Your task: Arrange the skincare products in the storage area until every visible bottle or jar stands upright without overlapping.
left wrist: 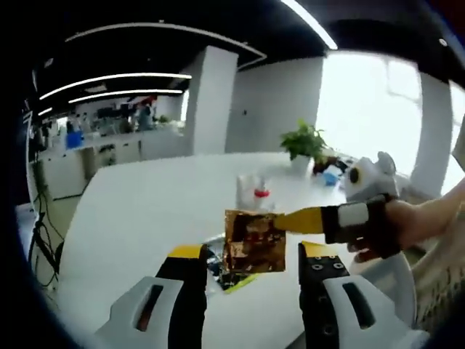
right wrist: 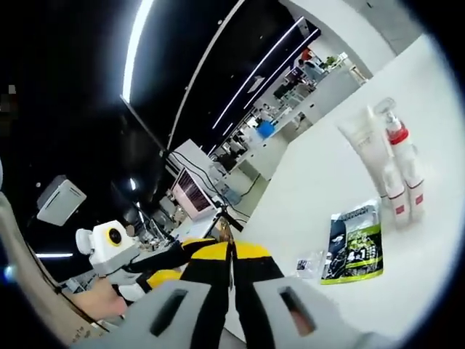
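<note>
Skincare bottles (right wrist: 399,174) upright mid-desk (left wrist: 145,211), open surface around; right gripper (left wrist: 283,222) pinches gold packet (left wrist: 254,241); left gripper (left wrist: 251,262) spread.

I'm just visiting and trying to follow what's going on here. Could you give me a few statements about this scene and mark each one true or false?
1. The right hand-held gripper holds a brown-gold packet in the air. True.
2. The left hand-held gripper is clamped on a bottle. False: its jaws stand open and hold nothing.
3. A green and black pouch lies flat on the white table. True.
4. The red-capped pump bottle is on the floor. False: it is on the table beside a white tube.
5. A potted plant stands on the table. True.
</note>
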